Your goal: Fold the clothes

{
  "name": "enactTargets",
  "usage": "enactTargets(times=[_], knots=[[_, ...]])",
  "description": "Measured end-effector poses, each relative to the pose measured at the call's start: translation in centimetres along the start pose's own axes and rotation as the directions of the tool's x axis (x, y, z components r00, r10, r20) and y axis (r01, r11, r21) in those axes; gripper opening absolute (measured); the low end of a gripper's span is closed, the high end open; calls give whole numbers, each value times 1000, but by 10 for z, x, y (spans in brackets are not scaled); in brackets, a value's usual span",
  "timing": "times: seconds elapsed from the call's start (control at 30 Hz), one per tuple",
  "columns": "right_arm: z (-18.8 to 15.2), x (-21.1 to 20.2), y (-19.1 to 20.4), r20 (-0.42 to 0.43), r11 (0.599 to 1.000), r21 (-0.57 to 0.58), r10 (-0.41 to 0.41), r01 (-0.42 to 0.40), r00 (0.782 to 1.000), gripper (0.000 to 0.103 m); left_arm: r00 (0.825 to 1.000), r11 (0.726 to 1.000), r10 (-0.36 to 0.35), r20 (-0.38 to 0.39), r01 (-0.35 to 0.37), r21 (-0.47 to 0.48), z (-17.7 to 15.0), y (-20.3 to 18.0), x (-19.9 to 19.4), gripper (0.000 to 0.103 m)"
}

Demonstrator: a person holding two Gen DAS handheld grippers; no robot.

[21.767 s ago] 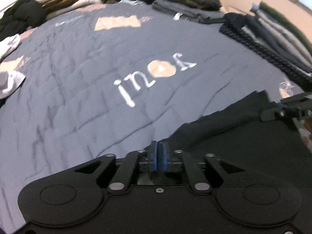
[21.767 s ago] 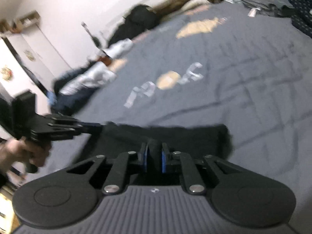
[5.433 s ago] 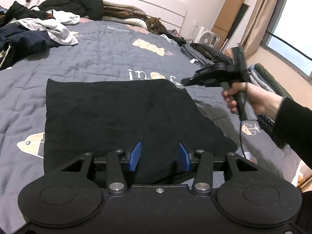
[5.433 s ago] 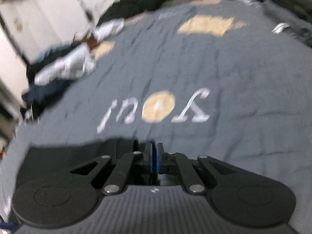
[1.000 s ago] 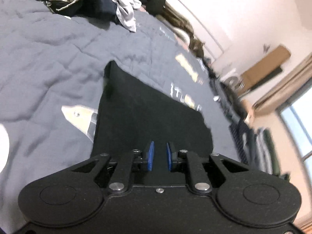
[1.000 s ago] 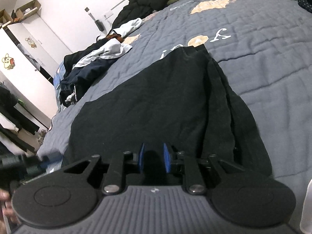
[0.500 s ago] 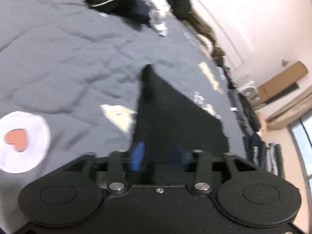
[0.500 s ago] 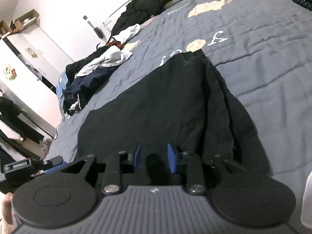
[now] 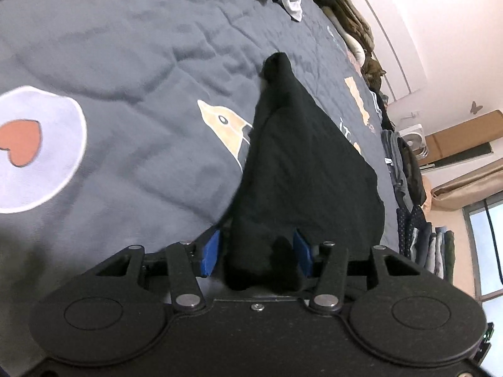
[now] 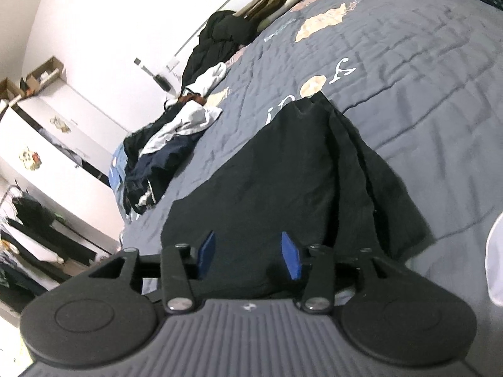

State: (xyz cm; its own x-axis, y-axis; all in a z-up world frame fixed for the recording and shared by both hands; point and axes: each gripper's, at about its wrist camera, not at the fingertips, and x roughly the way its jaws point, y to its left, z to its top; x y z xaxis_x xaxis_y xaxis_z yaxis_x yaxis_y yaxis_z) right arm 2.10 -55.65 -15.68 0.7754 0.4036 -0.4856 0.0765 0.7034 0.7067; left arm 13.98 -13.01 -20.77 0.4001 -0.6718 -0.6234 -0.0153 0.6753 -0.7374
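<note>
Both grippers' jaws spread wide, black garment [image 9: 301, 163] edge lying loose between them

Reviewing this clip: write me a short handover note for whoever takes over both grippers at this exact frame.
Left gripper: jaws open, the near edge of the black garment bunched between them, not clamped.
Right gripper: jaws open over the garment's near edge, nothing gripped.
Garment: lies folded on the grey bedspread, with layered edges along one side.
Done: at least one fold is in.
Left: probably another fold, then setting it aside. A heap of unfolded clothes waits further up the bed.
</note>
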Motion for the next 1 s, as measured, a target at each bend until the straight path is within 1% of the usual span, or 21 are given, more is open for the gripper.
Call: enactTargets(times=[0.13,0.2,0.23,0.27,0.37,0.5,0.6,0.8,1.0], knots=[[-10,-5,1,-2,999,43,33,-33,999,48,999,999,-39,-13,39,-11,-1,0,5,49],[-17,-6,3,-13,998,43,40,-39,999,49,999,999,-46,-13,46,-11,-3,0,7,47],[-20,-6,5,-19,998,44,43,-42,999,49,999,999,-49,-11,49,-10,-3,-1,7,43],[-23,-5,6,-26,998,49,49,-47,998,50,999,999,-51,-11,51,-11,-4,-1,8,32],[-32,-4,8,-45,995,76,70,-67,996,51,999,999,-44,1,44,-26,-6,0,7,20],[-47,-3,9,-65,985,137,110,-100,992,54,997,997,-74,38,75,-22,-12,-8,-2,17],[-58,1,10,-73,977,184,126,-111,989,59,993,994,-106,60,107,-15,-16,-16,-9,17],[-71,16,-1,-18,941,315,132,-119,991,64,989,992,-128,71,129,-13,-19,-26,-13,17],[-81,30,-13,35,890,439,124,-127,992,71,986,989,-145,82,147,-22,-17,-29,-12,17]])
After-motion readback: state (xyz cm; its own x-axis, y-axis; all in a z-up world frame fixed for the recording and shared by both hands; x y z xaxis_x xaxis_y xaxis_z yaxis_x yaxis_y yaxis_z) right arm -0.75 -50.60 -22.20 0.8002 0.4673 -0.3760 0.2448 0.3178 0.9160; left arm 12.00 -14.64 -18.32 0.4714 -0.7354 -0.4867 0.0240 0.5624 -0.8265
